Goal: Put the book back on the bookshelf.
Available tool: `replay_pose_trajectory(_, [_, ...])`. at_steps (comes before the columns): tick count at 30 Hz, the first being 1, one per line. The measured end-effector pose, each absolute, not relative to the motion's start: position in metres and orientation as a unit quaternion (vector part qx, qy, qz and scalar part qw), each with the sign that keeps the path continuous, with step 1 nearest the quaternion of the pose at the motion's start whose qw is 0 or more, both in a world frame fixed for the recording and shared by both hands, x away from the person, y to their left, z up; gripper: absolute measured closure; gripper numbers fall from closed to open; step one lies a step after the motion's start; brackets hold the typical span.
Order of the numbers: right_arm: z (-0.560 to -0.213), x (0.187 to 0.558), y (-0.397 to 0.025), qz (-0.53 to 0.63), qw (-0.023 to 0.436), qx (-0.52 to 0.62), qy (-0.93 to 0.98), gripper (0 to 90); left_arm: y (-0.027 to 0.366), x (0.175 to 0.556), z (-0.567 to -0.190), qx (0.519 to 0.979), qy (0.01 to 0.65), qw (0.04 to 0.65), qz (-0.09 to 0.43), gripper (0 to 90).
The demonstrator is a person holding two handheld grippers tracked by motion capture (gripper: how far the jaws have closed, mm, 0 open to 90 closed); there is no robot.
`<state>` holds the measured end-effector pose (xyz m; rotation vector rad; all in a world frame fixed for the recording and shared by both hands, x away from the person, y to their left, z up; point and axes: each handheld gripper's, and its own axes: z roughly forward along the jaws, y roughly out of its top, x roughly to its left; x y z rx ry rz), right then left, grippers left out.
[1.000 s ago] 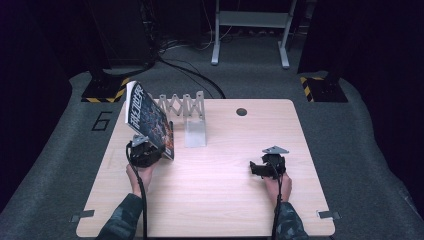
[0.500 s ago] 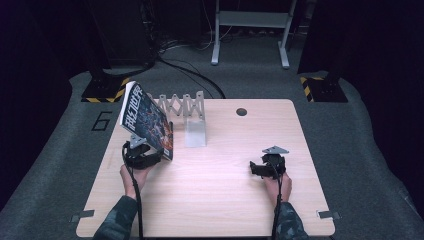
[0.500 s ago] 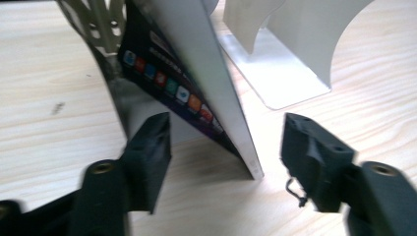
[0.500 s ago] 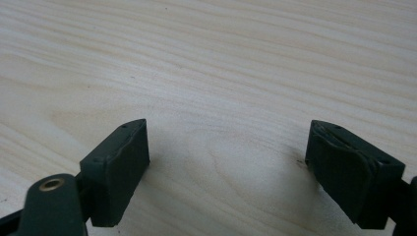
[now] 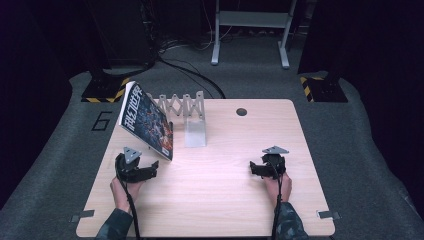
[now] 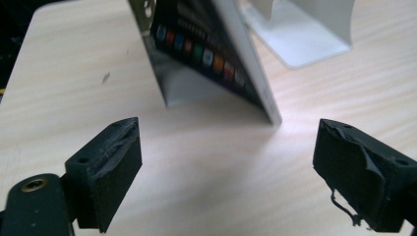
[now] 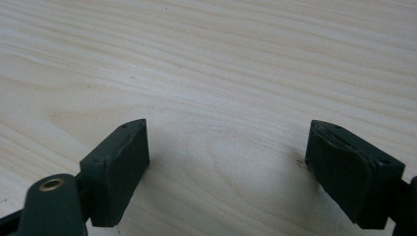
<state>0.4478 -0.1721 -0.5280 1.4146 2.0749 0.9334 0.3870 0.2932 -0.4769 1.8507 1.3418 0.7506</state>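
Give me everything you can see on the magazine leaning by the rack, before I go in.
The magazine is thin and glossy, with a dark illustrated cover, a white title strip and a pale edge. It stands tilted on its lower edge on the wooden table, propped against the grey accordion rack. The open left gripper sits just short of its near corner, not touching.

The high view was lit unevenly: the wooden table [image 5: 215, 200] was bright and evenly lit from above, while the carpeted floor [image 5: 360, 150] around it fell off into near black at the edges and top. Shadows under the leaning magazine [image 5: 147, 121] and the white bookend rack [image 5: 192, 125] were short and soft. The picture was slightly soft overall. In the left gripper view the magazine [image 6: 211, 54] and the rack's base [image 6: 305, 39] were blurred, and a pale glare lay on the wood beside the magazine's lower corner. In the right gripper view the wood grain [image 7: 221, 64] was fairly sharp, the light flat.
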Motion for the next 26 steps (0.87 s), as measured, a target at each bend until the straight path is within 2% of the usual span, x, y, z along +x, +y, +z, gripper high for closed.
replay_pose_trajectory(12, [-0.528,0.448,-0.172,0.339,0.229,0.514,0.754,15.9,0.305,0.371,-0.524,0.749,0.535,0.283,0.267,8.2])
replay_pose_trajectory(19, [-0.528,0.448,-0.172,0.339,0.23,0.514,0.754,15.9,0.314,0.368,-0.532,0.72,0.561,0.321,0.25,7.1])
replay_pose_trajectory(26, [-0.528,0.448,-0.172,0.339,0.23,0.514,0.753,15.9,0.314,0.368,-0.532,0.72,0.562,0.321,0.251,7.1])
